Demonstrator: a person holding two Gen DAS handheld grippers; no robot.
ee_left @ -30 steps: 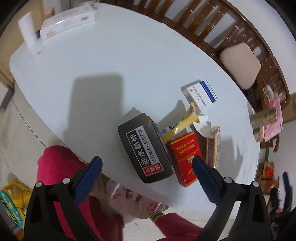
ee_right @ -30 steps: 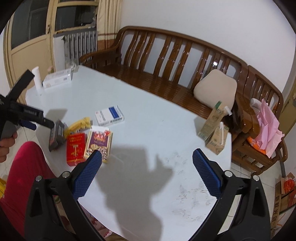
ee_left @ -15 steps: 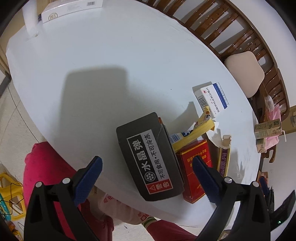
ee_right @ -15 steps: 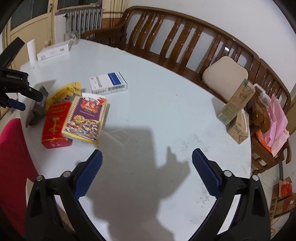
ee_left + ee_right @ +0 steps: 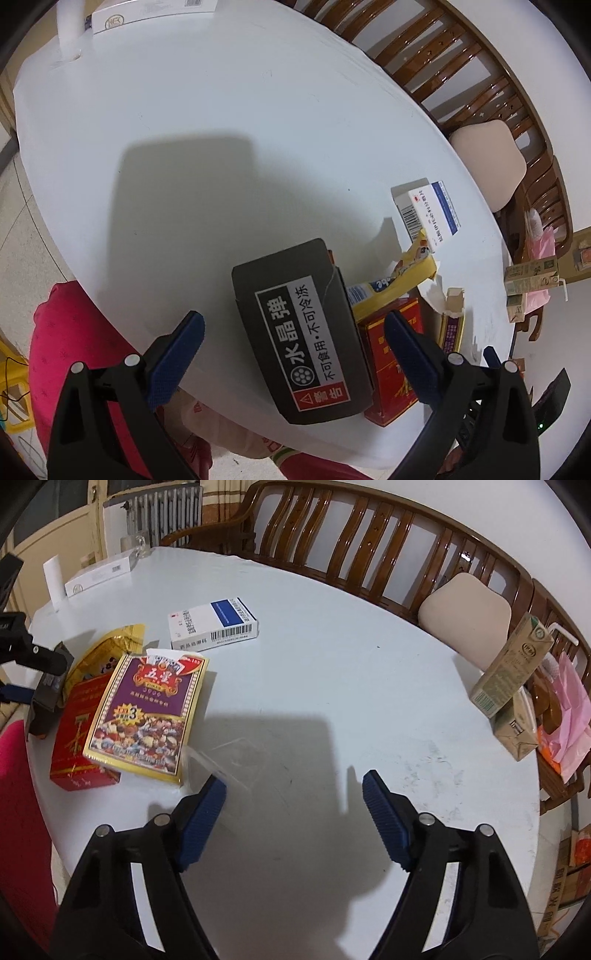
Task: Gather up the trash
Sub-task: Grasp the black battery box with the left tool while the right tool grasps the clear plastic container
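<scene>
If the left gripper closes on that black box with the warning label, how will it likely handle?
The black box looks like thin cardboard with a flap seam, so it may dent under a firm squeeze. It is probably light. Flat-sided, it should not roll. It overhangs the table edge, so a push from the left gripper could tip it off.
</scene>
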